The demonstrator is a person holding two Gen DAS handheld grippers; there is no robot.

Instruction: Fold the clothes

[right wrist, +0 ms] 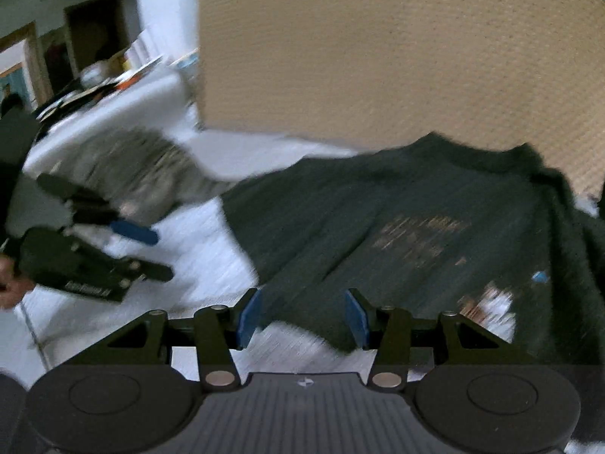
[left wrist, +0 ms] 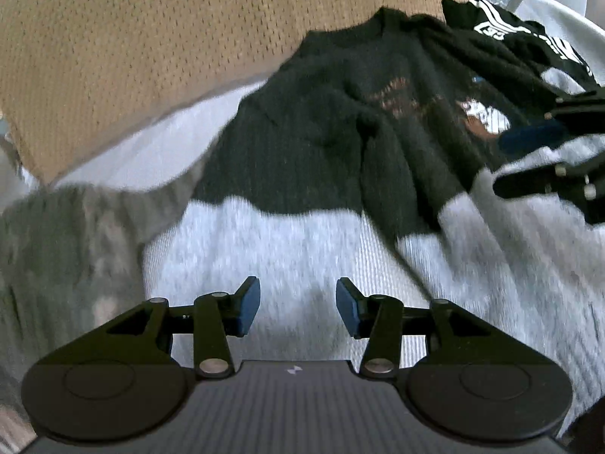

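A dark T-shirt [left wrist: 321, 132] with a faded chest print lies rumpled on the white surface [left wrist: 283, 249], its collar toward the far side. My left gripper [left wrist: 298, 308] is open over bare white cloth, short of the shirt's hem. My right gripper [left wrist: 510, 160] shows at the right edge, open, beside the shirt's right side. In the right wrist view the right gripper [right wrist: 302, 317] is open with the T-shirt [right wrist: 416, 227] hem just ahead of its fingers. The left gripper [right wrist: 157, 253] is open at the left, held by a hand [right wrist: 9, 283]. Both views are motion-blurred.
A grey-green patterned garment [left wrist: 56, 246] lies at the left [right wrist: 143, 174]. A black garment with white stripes [left wrist: 529, 34] sits at the far right. A tan mesh panel [left wrist: 132, 38] stands behind the surface [right wrist: 378, 56]. A cluttered white table [right wrist: 113, 90] is beyond.
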